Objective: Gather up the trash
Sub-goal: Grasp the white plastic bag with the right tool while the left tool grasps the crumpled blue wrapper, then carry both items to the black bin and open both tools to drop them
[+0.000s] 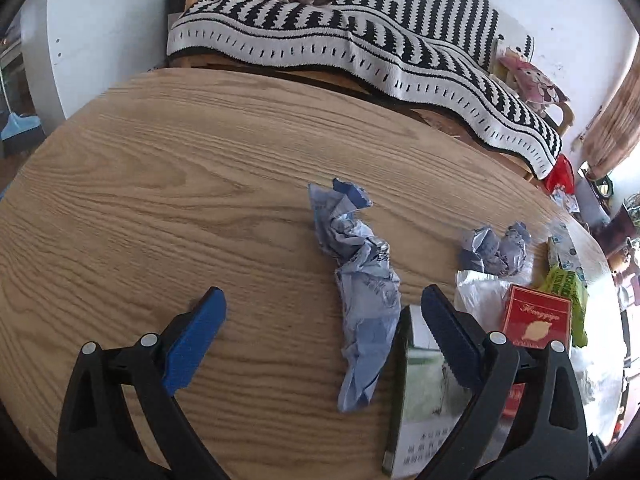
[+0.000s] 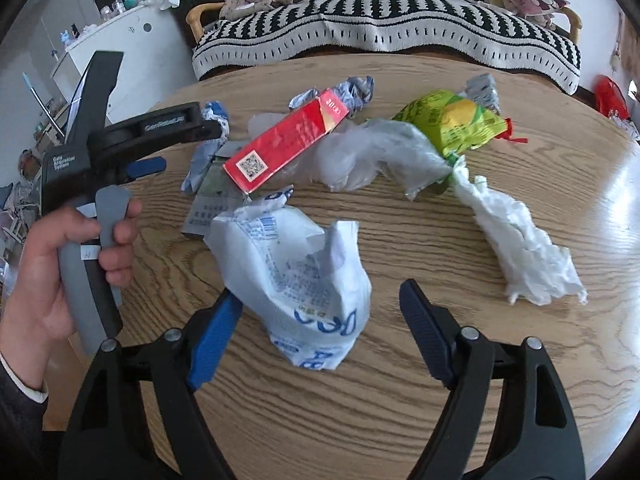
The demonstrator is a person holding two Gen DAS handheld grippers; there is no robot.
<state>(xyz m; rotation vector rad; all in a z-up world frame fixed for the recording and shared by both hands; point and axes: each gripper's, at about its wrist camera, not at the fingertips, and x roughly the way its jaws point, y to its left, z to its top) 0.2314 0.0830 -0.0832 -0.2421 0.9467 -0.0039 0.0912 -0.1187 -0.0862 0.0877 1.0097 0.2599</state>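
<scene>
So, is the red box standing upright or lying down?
Lying down. The red box rests on its long side, tilted across other trash on the table, QR end toward the camera.

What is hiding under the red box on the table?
The red box rests on a green-grey box and a clear plastic bag. It covers part of each, so whatever else lies beneath cannot be seen.

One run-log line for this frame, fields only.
left gripper: open, over blue wrapper | right gripper: open, over white printed bag | nothing held
</scene>
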